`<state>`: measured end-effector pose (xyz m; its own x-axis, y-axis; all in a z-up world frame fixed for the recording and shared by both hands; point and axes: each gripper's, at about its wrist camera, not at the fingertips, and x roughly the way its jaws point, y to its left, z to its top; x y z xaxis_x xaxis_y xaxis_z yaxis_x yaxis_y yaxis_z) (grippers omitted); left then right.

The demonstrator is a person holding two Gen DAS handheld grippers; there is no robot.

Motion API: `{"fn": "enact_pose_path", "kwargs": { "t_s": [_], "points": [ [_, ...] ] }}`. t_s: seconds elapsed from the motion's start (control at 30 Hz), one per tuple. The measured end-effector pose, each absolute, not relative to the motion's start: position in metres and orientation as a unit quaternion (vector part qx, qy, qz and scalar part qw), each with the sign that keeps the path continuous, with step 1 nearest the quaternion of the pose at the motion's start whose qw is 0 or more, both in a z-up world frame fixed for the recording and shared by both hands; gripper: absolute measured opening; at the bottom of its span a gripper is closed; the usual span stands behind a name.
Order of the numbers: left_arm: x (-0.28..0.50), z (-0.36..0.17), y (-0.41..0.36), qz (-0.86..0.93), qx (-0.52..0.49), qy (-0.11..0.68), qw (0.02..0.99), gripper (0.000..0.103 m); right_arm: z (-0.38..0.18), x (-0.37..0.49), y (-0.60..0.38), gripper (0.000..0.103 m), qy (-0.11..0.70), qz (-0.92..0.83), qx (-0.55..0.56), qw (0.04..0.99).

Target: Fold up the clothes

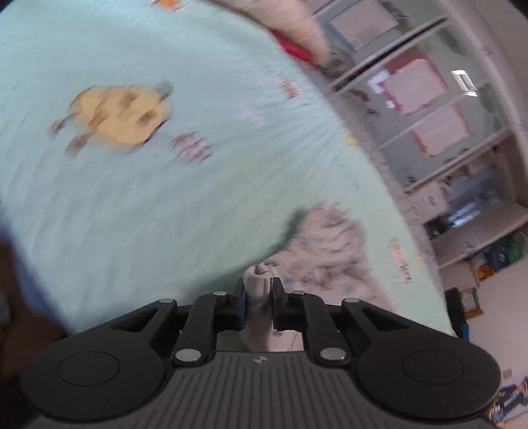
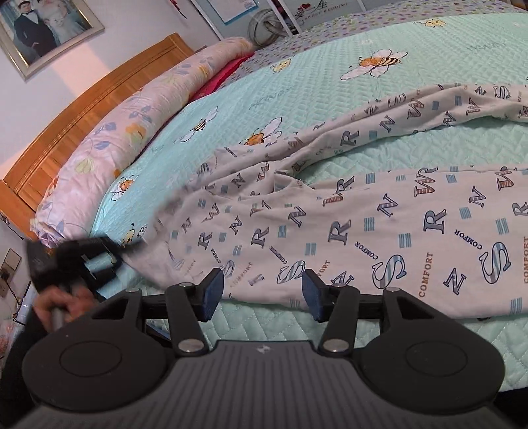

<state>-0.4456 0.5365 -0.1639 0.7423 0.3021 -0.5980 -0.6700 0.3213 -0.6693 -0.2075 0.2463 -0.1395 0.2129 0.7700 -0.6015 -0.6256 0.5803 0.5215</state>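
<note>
White pyjama trousers (image 2: 379, 224) printed with letters lie spread across the mint bedspread (image 2: 429, 82), legs running off to the right. In the left wrist view my left gripper (image 1: 258, 293) is shut on a bunched fold of the trousers (image 1: 260, 280), and the cloth trails away to the right. The right wrist view shows that left gripper (image 2: 132, 246) at the trousers' left end, blurred, with a hand (image 2: 62, 302) on its handle. My right gripper (image 2: 263, 293) is open just above the trousers' near hem, with cloth between its fingers but not pinched.
A long floral bolster (image 2: 125, 132) lies against the wooden headboard (image 2: 92, 99) at the bed's left. A framed photo (image 2: 43, 29) hangs above. In the left wrist view, shelves (image 1: 429, 109) and floor clutter stand beyond the bed's far edge.
</note>
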Motion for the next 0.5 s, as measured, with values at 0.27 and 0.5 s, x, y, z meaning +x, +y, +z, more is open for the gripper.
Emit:
{"fn": "enact_pose_path", "kwargs": {
  "t_s": [0.27, 0.5],
  "points": [
    [-0.478, -0.121, 0.539, 0.331, -0.476, 0.124, 0.805, 0.046, -0.138, -0.182, 0.215, 0.054, 0.433, 0.408, 0.142, 0.791],
    [-0.402, -0.086, 0.570, 0.276, -0.430, 0.169, 0.843, 0.057, -0.160, -0.173, 0.202, 0.054, 0.460, 0.389, 0.171, 0.779]
  ]
}}
